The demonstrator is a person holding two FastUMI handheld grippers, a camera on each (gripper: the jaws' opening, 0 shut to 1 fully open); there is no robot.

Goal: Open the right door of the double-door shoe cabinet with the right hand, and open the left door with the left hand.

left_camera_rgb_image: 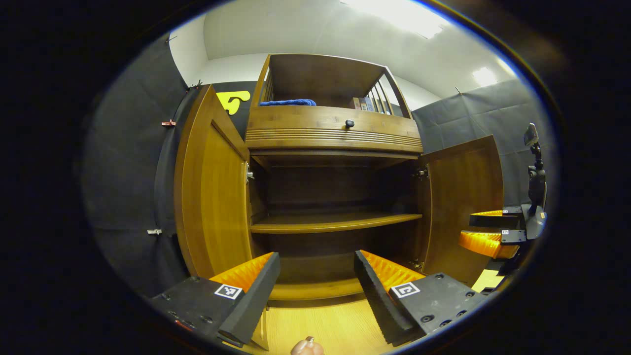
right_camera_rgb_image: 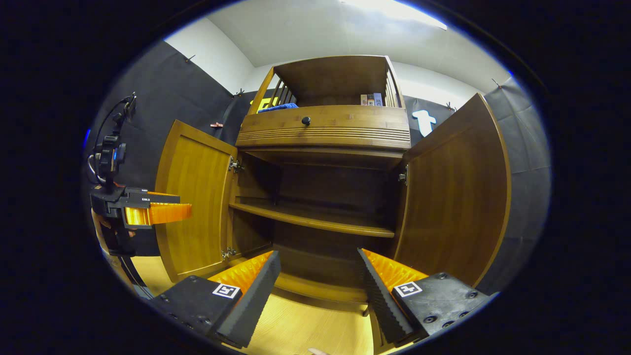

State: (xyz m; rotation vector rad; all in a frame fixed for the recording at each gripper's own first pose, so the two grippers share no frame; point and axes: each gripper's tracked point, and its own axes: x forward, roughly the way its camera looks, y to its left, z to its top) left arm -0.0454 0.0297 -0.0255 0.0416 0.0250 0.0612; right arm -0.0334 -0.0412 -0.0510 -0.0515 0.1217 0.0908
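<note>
The wooden shoe cabinet (left_camera_rgb_image: 335,133) stands straight ahead with both doors swung wide. Its left door (left_camera_rgb_image: 212,192) and right door (left_camera_rgb_image: 463,202) flank a dark interior with one bare shelf (left_camera_rgb_image: 335,222). My left gripper (left_camera_rgb_image: 315,266) is open in front of the cabinet's base, holding nothing. In the right gripper view the left door (right_camera_rgb_image: 194,197) and right door (right_camera_rgb_image: 458,192) also stand open, and my right gripper (right_camera_rgb_image: 318,264) is open and holds nothing. The right gripper (left_camera_rgb_image: 488,231) hangs by the right door in the left gripper view; the left gripper (right_camera_rgb_image: 148,212) hangs before the left door.
A drawer with a dark knob (left_camera_rgb_image: 349,123) sits above the doors. The open top compartment holds a blue cloth (left_camera_rgb_image: 288,102) and some small boxes (left_camera_rgb_image: 365,103). Light wooden floor (left_camera_rgb_image: 325,325) lies in front of the cabinet. Black cloth walls (left_camera_rgb_image: 133,162) surround the booth.
</note>
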